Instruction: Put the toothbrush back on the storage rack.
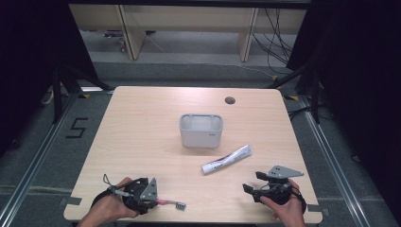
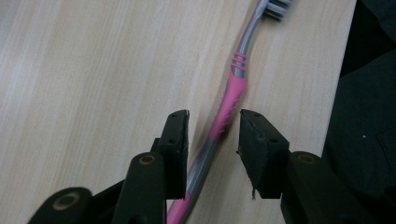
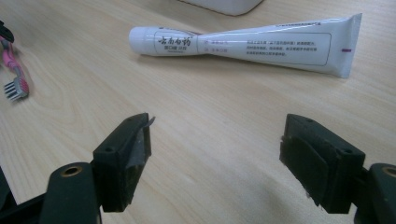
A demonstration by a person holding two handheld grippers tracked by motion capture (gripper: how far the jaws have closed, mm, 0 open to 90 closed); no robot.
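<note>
Two claws sit close to the near edge of my table (image 1: 142,113), one in each hand, and that edge leaves me little room behind them. My left gripper (image 2: 212,135) is low at the near left corner, right over the toothbrush (image 2: 229,100), which lies flat on the wood along that near edge with its bristled head pointing away from my claw toward the middle of the edge (in the left gripper view the drop-off of the table runs just beside the brush). The pink-and-grey handle passes between my left jaws, which stand partly apart; a gap shows on each side of the handle, so neither pad presses on it. My right gripper (image 3: 215,154) hovers at the near right corner with its jaws wide apart and bare wood between them. Ahead of it, well beyond the jaw tips, the white toothpaste tube (image 3: 243,44) lies flat and slanted, cap end toward the near left, crimped end toward the far right. Farther on, about the middle of the table, stands the white basket (image 1: 201,131), upright, apart from the tube. Open wood spreads left of the basket and beyond it, up to the small round hole (image 1: 230,100) near the far edge.
</note>
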